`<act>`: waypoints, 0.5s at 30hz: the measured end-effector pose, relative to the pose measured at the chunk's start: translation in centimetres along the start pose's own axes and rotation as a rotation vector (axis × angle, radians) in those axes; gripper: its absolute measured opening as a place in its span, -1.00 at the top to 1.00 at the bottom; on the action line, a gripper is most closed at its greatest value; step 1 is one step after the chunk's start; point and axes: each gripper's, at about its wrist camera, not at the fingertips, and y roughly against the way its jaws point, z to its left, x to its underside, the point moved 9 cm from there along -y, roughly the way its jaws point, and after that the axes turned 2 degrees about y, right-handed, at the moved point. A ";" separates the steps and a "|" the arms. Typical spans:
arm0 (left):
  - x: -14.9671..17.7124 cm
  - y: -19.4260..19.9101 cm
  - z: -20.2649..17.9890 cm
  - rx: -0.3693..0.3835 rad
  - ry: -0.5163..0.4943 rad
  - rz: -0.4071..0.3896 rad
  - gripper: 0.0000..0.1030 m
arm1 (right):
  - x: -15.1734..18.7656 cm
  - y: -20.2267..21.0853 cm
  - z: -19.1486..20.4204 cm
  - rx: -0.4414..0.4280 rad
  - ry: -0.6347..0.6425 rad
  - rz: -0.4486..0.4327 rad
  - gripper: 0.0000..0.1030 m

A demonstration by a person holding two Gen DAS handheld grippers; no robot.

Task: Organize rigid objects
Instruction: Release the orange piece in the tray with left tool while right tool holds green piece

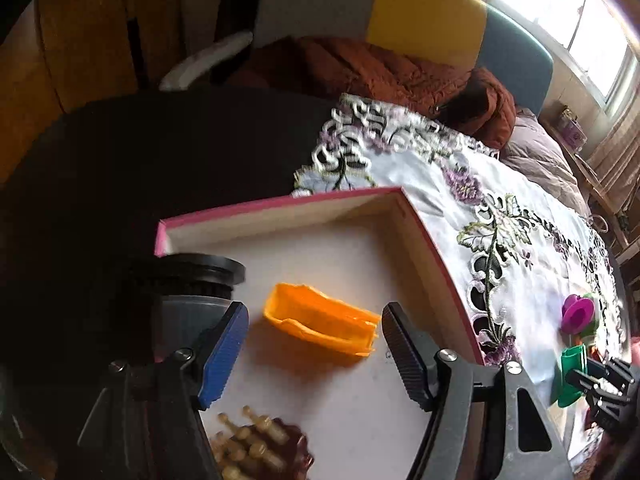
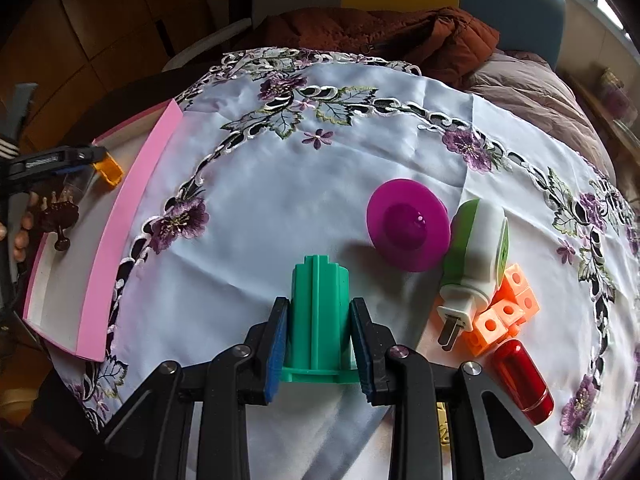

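A shallow box with a pink rim (image 1: 280,202) and a white floor lies under my left gripper (image 1: 313,314). Its fingers stand open. An orange plastic trough (image 1: 320,320) lies on the box floor between and just beyond the fingertips, and neither pad presses on it. In the right wrist view my right gripper (image 2: 320,306) is shut on a green ribbed plastic piece (image 2: 320,312), held just above the embroidered cloth (image 2: 280,184). The pink box (image 2: 120,232) sits at the cloth's left edge, with the left gripper (image 2: 86,158) over it.
Inside the box are a jar with a black lid (image 1: 200,276) and a brown ornament with beige pegs (image 1: 256,444). To the right of the green piece lie a purple disc (image 2: 408,224), a green-and-white plug (image 2: 476,252), orange cubes (image 2: 508,304) and a red capsule (image 2: 524,380).
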 end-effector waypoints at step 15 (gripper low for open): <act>6.5 8.6 -3.5 0.025 -0.098 -0.133 -0.37 | 0.5 -0.7 0.2 0.012 0.007 0.040 0.40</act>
